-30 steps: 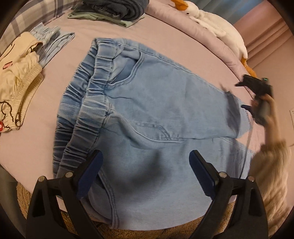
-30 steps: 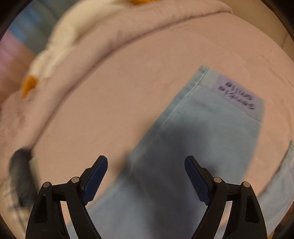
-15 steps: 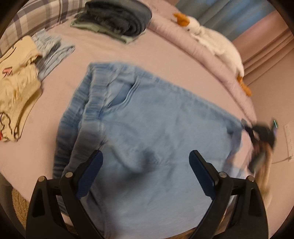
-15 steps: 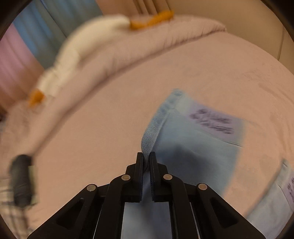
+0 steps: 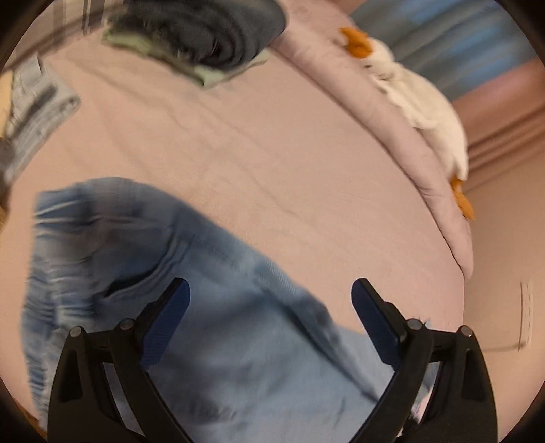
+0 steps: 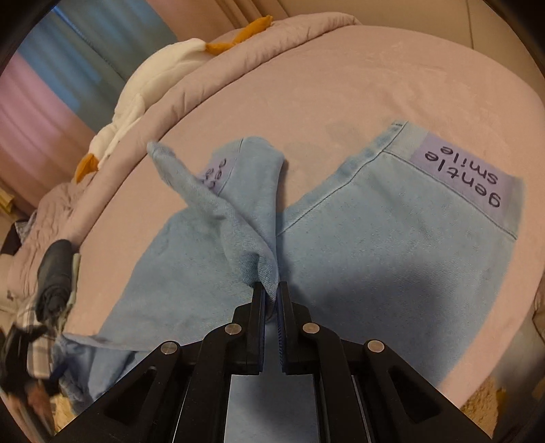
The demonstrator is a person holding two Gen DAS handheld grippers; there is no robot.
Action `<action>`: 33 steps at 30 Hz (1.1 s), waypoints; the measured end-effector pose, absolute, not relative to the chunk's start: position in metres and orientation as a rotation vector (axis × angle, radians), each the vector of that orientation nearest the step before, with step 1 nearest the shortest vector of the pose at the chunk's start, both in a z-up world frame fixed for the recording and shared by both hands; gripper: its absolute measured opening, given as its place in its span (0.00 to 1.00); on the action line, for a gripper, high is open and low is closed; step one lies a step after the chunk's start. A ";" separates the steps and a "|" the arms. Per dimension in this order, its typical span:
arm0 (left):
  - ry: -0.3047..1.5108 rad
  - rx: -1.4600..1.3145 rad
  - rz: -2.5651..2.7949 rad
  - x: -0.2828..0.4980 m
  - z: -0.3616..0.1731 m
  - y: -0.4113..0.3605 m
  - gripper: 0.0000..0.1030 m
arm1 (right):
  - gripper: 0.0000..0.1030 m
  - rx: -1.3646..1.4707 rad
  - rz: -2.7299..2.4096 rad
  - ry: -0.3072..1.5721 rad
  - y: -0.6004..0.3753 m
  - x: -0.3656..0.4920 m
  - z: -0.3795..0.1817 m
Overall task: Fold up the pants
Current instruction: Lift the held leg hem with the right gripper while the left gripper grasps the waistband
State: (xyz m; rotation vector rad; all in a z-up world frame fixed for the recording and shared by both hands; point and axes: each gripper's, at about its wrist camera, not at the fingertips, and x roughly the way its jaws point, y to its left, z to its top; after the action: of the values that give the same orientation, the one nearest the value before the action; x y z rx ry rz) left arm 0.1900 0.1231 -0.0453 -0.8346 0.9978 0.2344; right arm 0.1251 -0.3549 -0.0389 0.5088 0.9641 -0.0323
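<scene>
Left wrist view is pretty smeared: the pants (image 5: pixel 190 306) are a blurry blue shape across the lower left, cut off at the bottom edge, waistband barely readable. The left gripper (image 5: pixel 269 315) has its jaws wide apart, with the fabric lying under and between them, nothing pinched. Right wrist view is sharper: the right gripper (image 6: pixel 271 293) is clamped on a bunched pant leg at center, the purple label (image 6: pixel 213 172) there half hidden by the fold.

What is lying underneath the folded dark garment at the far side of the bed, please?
A pale green garment pokes out beneath the dark garment; most of it is covered, and blur hides anything more.
</scene>
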 end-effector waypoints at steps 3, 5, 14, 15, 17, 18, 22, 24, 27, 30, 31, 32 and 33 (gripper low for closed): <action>1.054 -0.910 0.274 0.204 -0.071 0.131 0.80 | 0.06 0.480 -0.027 0.961 -0.350 0.122 -0.036; 1.110 -0.873 0.356 0.199 -0.078 0.133 0.34 | 0.06 0.489 -0.020 0.964 -0.349 0.122 -0.038; 0.952 -0.852 0.148 0.094 -0.021 0.112 0.09 | 0.06 0.438 -0.041 0.879 -0.351 0.104 -0.010; 0.934 -0.831 0.113 0.081 -0.013 0.107 0.09 | 0.06 0.442 -0.032 0.863 -0.353 0.100 -0.004; 0.914 -0.810 0.069 0.051 0.000 0.096 0.09 | 0.06 0.480 -0.013 0.838 -0.365 0.089 0.011; 0.917 -0.803 0.055 0.041 0.001 0.090 0.09 | 0.06 0.485 -0.010 0.837 -0.369 0.085 0.016; 0.981 -0.741 0.021 -0.005 -0.021 0.065 0.09 | 0.06 0.442 -0.033 0.844 -0.381 0.066 0.020; 1.031 -0.746 0.022 -0.013 -0.041 0.059 0.09 | 0.06 0.423 -0.058 0.885 -0.385 0.062 0.006; 1.103 -0.807 0.029 -0.015 -0.073 0.063 0.11 | 0.06 0.407 -0.105 1.015 -0.390 0.066 -0.028; 1.094 -0.816 0.043 -0.019 -0.073 0.069 0.20 | 0.06 0.402 -0.142 1.092 -0.396 0.068 -0.050; 1.084 -0.807 0.054 -0.019 -0.069 0.071 0.27 | 0.07 0.411 -0.138 1.107 -0.397 0.068 -0.051; 1.064 -0.788 0.076 -0.020 -0.063 0.075 0.31 | 0.09 0.413 -0.131 1.103 -0.399 0.068 -0.048; 1.038 -0.775 0.100 -0.021 -0.057 0.082 0.40 | 0.19 0.406 -0.128 1.099 -0.399 0.069 -0.045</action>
State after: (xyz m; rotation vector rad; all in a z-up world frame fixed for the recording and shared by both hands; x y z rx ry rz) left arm -0.0213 0.0816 -0.0568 -0.7755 1.0385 0.0999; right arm 0.0688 -0.3994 -0.0445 0.4064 1.0987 -0.1283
